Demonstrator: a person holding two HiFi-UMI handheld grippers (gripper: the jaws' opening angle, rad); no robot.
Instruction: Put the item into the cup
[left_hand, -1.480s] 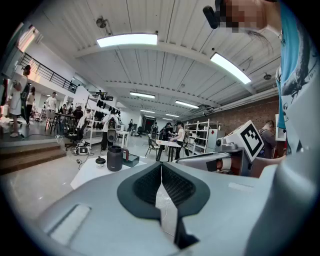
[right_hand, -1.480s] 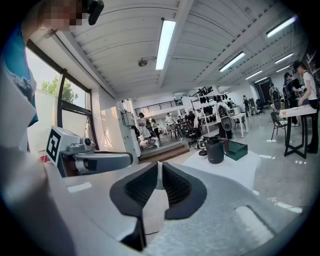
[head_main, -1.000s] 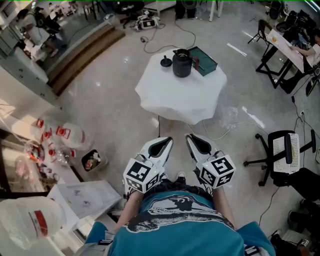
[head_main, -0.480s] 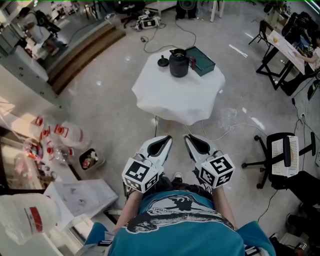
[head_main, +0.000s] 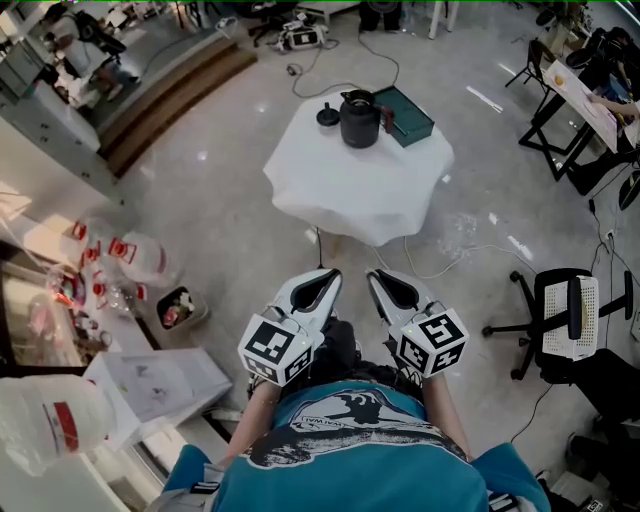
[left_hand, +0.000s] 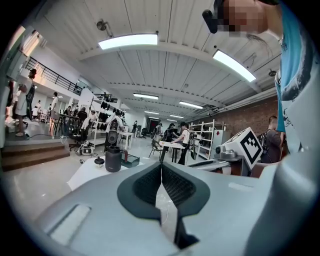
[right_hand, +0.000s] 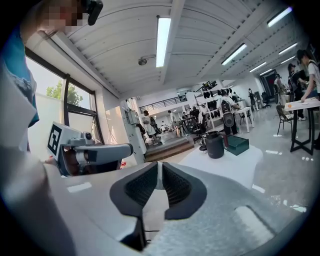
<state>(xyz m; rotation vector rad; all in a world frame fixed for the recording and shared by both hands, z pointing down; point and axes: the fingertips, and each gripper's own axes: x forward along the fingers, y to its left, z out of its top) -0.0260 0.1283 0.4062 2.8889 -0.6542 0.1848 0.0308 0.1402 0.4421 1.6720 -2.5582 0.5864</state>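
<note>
White-clothed worktop (head_main: 350, 190) carries the dark cylindrical cup (head_main: 359, 118) at its far edge, well ahead of the left tool (head_main: 326, 280) and right tool (head_main: 380, 280), both closed, empty, neither nearer.

A pale glossy floor (head_main: 200, 210) spreads round a small white-draped table (head_main: 360, 200) — wooden steps (head_main: 170, 105) far left, a black office chair (head_main: 570, 320) at right — under a ribbed white ceiling (left_hand: 150, 75) with long strip lights (left_hand: 127, 41), a brick wall (left_hand: 250, 117) and tall windows (right_hand: 77, 117).
</note>
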